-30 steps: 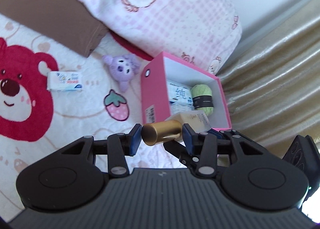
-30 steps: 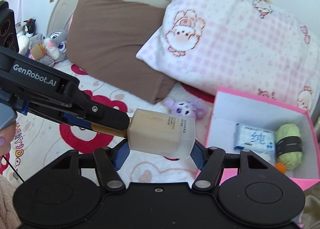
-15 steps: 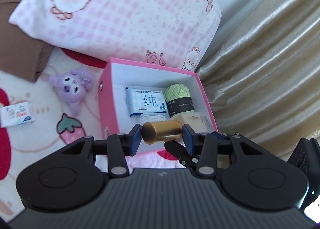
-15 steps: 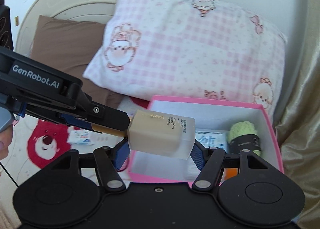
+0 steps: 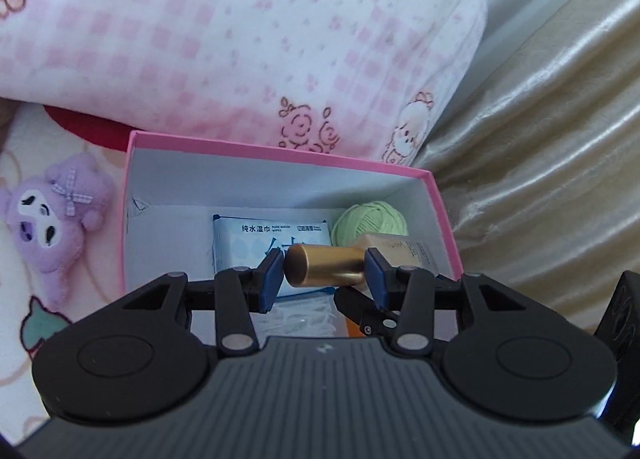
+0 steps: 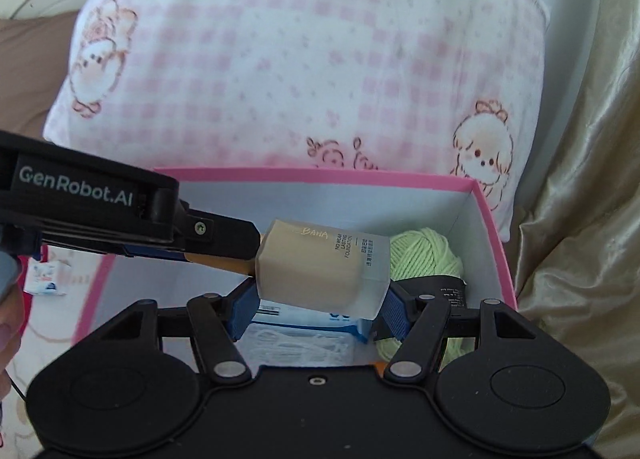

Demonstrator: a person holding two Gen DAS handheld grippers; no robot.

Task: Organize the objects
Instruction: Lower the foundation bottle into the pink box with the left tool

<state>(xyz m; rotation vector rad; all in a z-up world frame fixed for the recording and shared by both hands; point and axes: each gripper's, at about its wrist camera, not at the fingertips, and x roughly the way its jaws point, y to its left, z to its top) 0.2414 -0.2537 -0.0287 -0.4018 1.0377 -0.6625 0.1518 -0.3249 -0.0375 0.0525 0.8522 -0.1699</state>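
Observation:
Both grippers hold one foundation bottle over the open pink box (image 5: 132, 187). My left gripper (image 5: 323, 275) is shut on the bottle's gold cap (image 5: 324, 265). My right gripper (image 6: 316, 301) is shut on the frosted beige bottle body (image 6: 320, 267). The left gripper's arm (image 6: 120, 219) reaches in from the left in the right wrist view. Inside the box (image 6: 490, 227) lie a blue wet-wipes pack (image 5: 256, 243), a green yarn ball (image 5: 370, 225), also seen in the right wrist view (image 6: 424, 259), and a clear packet (image 6: 296, 347).
A purple plush toy (image 5: 52, 219) lies on the bedspread left of the box. A pink checked pillow (image 5: 240, 39) sits right behind the box. Gold curtain fabric (image 5: 540, 139) hangs to the right. A small tissue pack (image 6: 44, 279) lies on the bed to the left.
Both grippers moved with the bottle from over the bedspread to over the pink box and closer to it. The grip on the bottle is unchanged.

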